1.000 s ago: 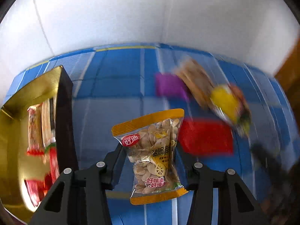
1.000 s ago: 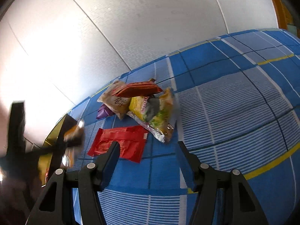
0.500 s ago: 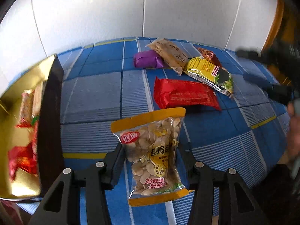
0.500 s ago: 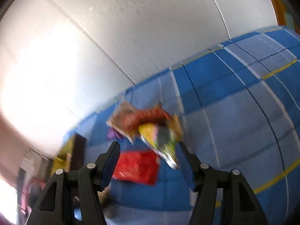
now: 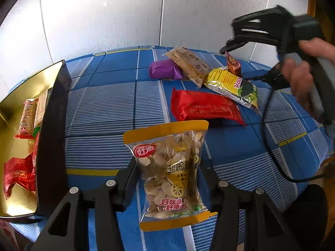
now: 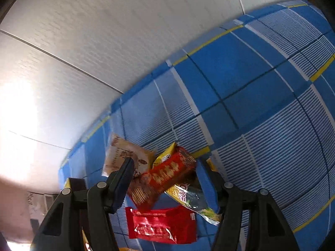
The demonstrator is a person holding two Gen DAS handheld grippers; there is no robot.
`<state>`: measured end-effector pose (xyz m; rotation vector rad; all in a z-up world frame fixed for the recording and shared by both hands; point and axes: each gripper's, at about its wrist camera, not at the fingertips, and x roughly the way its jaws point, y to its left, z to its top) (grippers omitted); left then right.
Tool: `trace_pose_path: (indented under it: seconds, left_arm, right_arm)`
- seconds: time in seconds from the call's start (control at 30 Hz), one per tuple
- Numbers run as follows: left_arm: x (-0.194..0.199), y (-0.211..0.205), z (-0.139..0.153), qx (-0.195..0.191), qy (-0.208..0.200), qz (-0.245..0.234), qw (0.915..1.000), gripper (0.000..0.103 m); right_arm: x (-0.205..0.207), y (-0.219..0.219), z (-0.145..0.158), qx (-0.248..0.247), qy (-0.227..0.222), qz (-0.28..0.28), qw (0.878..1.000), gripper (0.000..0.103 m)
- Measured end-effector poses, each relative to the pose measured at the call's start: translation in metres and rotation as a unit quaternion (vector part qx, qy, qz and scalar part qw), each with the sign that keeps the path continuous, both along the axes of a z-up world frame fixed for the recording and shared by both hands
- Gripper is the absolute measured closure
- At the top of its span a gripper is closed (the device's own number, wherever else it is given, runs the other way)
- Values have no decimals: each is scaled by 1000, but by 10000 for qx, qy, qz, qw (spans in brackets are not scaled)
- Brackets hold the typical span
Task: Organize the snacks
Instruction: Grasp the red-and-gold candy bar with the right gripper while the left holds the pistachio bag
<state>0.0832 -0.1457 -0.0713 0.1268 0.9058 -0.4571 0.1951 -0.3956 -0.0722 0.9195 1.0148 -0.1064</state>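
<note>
My left gripper (image 5: pixel 167 179) is shut on a clear yellow-edged seed packet (image 5: pixel 170 173), held above the blue checked cloth to the right of the gold box (image 5: pixel 14 96). My right gripper (image 6: pixel 165 179) is open, its fingers on either side of a red-brown biscuit packet (image 6: pixel 163 177) that lies on top of the snack pile; it also shows in the left wrist view (image 5: pixel 233 64). The pile holds a red packet (image 5: pixel 203 106), a yellow-green packet (image 5: pixel 232 83), a beige packet (image 5: pixel 188 64) and a purple packet (image 5: pixel 164 72).
The gold box has a black wall (image 5: pixel 52 129) and holds several red and orange snacks (image 5: pixel 18 173). White wall panels stand behind the table. A black cable (image 5: pixel 270 142) trails across the cloth at the right. The table edge lies near the bottom right.
My right gripper has swung down onto the snack pile and now straddles the red-brown biscuit packet. My left gripper has kept the seed packet and tilted down toward the table.
</note>
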Motion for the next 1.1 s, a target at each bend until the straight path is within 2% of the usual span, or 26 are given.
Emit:
trace_pose_path:
  seconds: [0.1, 0.13, 0.17, 0.2, 0.27, 0.37, 0.5, 0.63, 0.73, 0.83, 0.93, 1.0, 1.1]
  left_arm:
    - [-1, 0, -1, -37, -36, 11, 10000, 51]
    - [-2, 1, -1, -46, -41, 0, 10000, 51]
    - [-1, 1, -1, -73, -39, -14, 10000, 50]
    - [-1, 2, -1, -101, -40, -22, 9999, 50]
    - [-2, 2, -1, -109, -63, -34, 9999, 49]
    - [-3, 2, -2, -125, -111, -25, 9999, 49]
    - [-3, 2, -2, -141, -141, -33, 9998, 49]
    - [-4, 2, -2, -114, -161, -29, 9998, 49]
    - [-5, 2, -1, -100, -170, -13, 9998, 49]
    - [-5, 3, -1, -82, -158, 9, 9998, 49]
    - [-6, 3, -1, -67, -139, 12, 9999, 49]
    - [-6, 4, -1, -62, -142, 21, 9999, 49]
    - [-6, 3, 0, -55, -142, 43, 9999, 49]
  right_arm:
    - [13, 7, -2, -319, 211, 86, 9992, 42]
    - [15, 10, -1, -488, 235, 134, 9984, 48]
    - [16, 13, 0, -642, 255, 194, 9974, 70]
    - [16, 16, 1, -714, 283, 268, 9967, 76]
    - [8, 19, 1, -662, 188, 448, 9966, 79]
    - [-8, 23, 8, -884, -55, 676, 9938, 86]
    - [-39, 16, 20, -949, -527, 783, 9910, 86]
    - [-76, 8, 27, -1325, -852, 830, 9840, 86]
    - [-92, 3, 16, -1420, -808, 869, 9827, 86]
    - [-106, -6, -5, -1229, -697, 879, 9861, 83]
    - [-118, -11, -14, -1306, -573, 641, 9877, 67]
    - [-124, -17, -17, -1503, -495, 435, 9864, 65]
    - [-131, -25, -20, -1417, -436, 282, 9885, 64]
